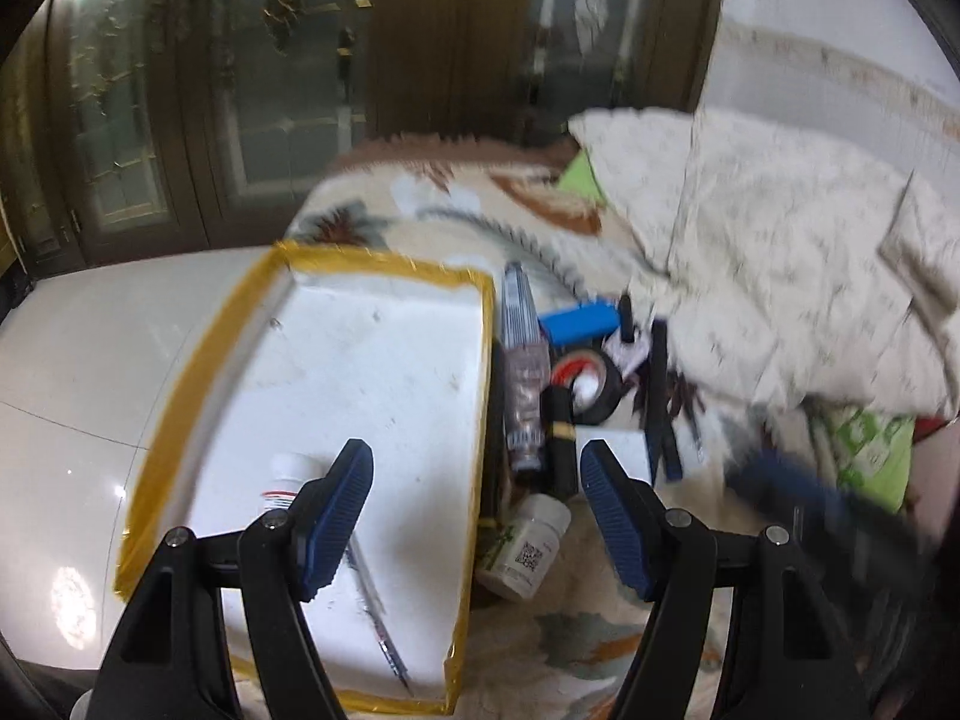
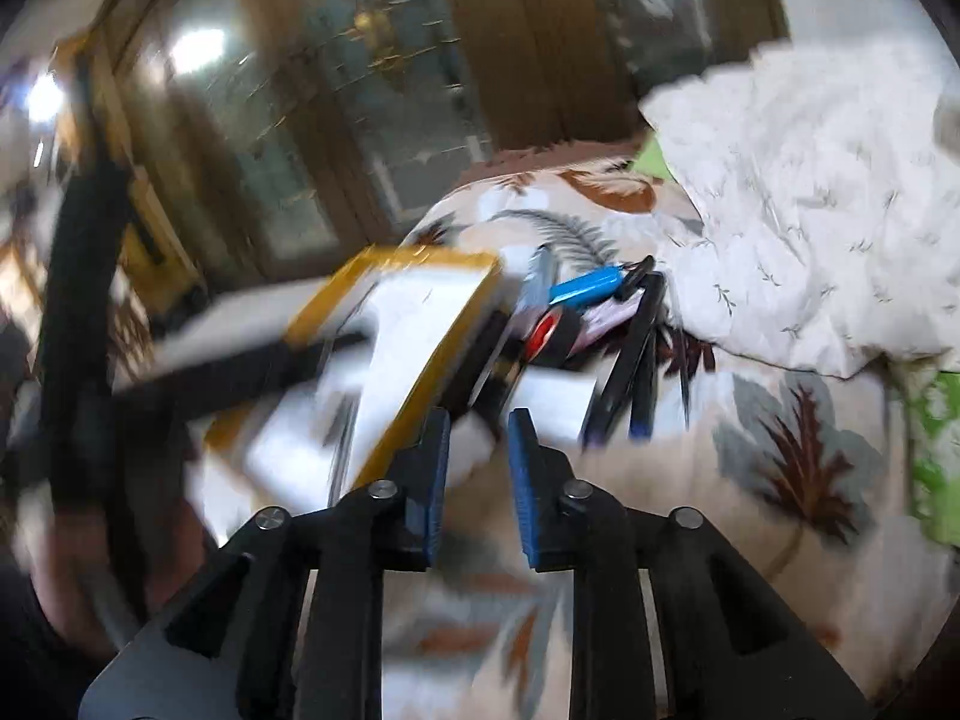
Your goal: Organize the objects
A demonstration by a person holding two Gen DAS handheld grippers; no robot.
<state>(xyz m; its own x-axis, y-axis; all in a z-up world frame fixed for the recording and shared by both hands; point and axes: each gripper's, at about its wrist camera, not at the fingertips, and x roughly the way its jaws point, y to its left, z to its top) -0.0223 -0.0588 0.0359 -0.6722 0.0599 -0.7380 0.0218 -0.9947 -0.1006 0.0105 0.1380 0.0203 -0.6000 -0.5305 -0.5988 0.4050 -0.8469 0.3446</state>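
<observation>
With the left hand-held gripper (image 1: 477, 474) spread wide and empty, I am aiming for the white pill bottle (image 1: 525, 546) lying on the bed just right of the tray (image 1: 180, 372), while the right hand-held gripper (image 2: 479, 429) is hovering slightly parted, holding nothing.

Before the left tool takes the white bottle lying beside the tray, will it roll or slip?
The white bottle lies on its side on the soft patterned blanket, so it probably rolls little. Its round, smooth body may slip between the pads. It looks small and plastic, likely light. The left tool is open wide enough.
</observation>
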